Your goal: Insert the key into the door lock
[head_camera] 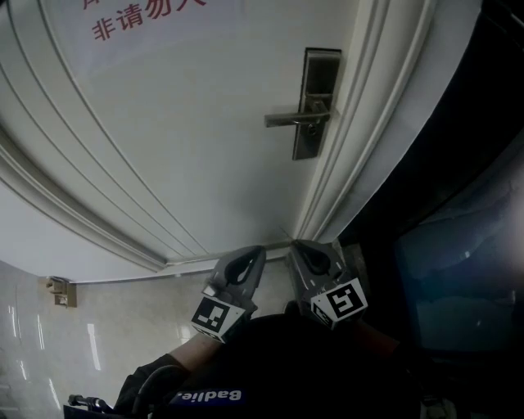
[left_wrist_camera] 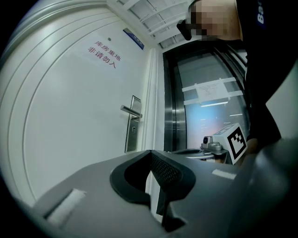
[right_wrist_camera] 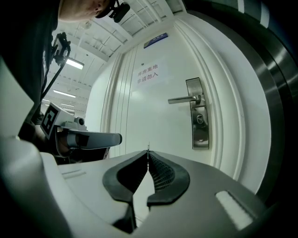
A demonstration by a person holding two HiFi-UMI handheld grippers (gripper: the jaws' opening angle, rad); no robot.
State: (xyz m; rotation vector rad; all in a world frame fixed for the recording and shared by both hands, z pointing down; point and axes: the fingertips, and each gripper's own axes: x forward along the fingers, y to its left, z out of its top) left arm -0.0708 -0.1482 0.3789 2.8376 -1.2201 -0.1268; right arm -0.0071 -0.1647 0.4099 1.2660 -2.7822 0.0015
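Observation:
A white door [head_camera: 188, 139] fills the head view, with a steel lock plate [head_camera: 315, 102] and a lever handle [head_camera: 293, 119] at the upper right. Both grippers hang low in that view, side by side and short of the door: the left gripper [head_camera: 250, 255] and the right gripper [head_camera: 304, 248]. In the right gripper view the right gripper [right_wrist_camera: 148, 152] is shut on a thin metal key [right_wrist_camera: 148, 146], whose tip pokes out past the jaws. The keyhole [right_wrist_camera: 199, 120] lies up and to the right of that tip. The left gripper [left_wrist_camera: 150, 152] is shut with nothing in it.
A paper sign with red characters [head_camera: 147, 20] is stuck high on the door. Moulded door-frame trim [head_camera: 344, 172] runs along the lock side, and beyond it stands a dark glass and metal panel [head_camera: 458, 270]. A small door stop [head_camera: 59, 290] sits low at the left by the tiled floor.

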